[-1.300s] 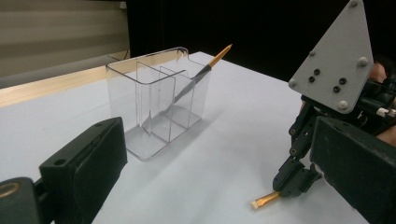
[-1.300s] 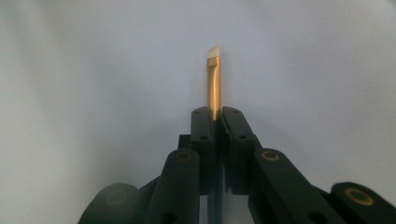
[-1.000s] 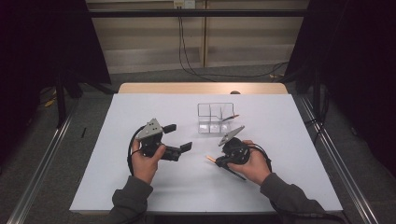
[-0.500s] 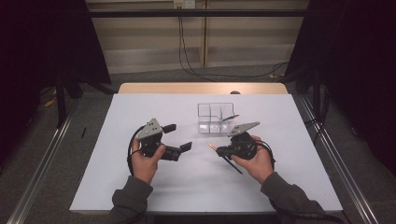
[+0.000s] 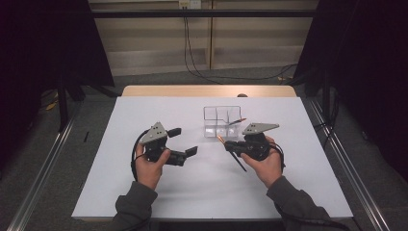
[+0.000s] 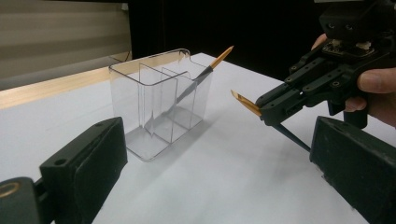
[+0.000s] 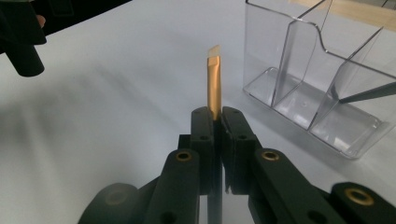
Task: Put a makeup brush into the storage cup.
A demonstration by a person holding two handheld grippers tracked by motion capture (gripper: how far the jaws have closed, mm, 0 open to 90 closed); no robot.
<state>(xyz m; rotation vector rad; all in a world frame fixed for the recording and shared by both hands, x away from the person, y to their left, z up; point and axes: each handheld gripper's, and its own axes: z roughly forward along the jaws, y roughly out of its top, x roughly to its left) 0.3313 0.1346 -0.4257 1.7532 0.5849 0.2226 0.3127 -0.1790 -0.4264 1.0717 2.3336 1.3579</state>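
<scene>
Slim brush [image 7: 214,81] pinched in the right gripper [image 5: 230,144], short of the clear organizer [image 5: 222,122]

Light, stiff, slick-handled, so prone to pivot; best gripped at the gold ferrule, as now, jaws fully closed on it above the table [image 5: 192,192] middle. Left gripper [image 5: 185,142] resting wide open, empty, nearer the left edge. Beyond, toward the far edge, thin-walled organizer holding a second brush [image 6: 205,70], easily tipped.

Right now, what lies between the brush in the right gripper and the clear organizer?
Nothing: bare white table separates the held brush from the clear organizer, seen in the left gripper view.
</scene>
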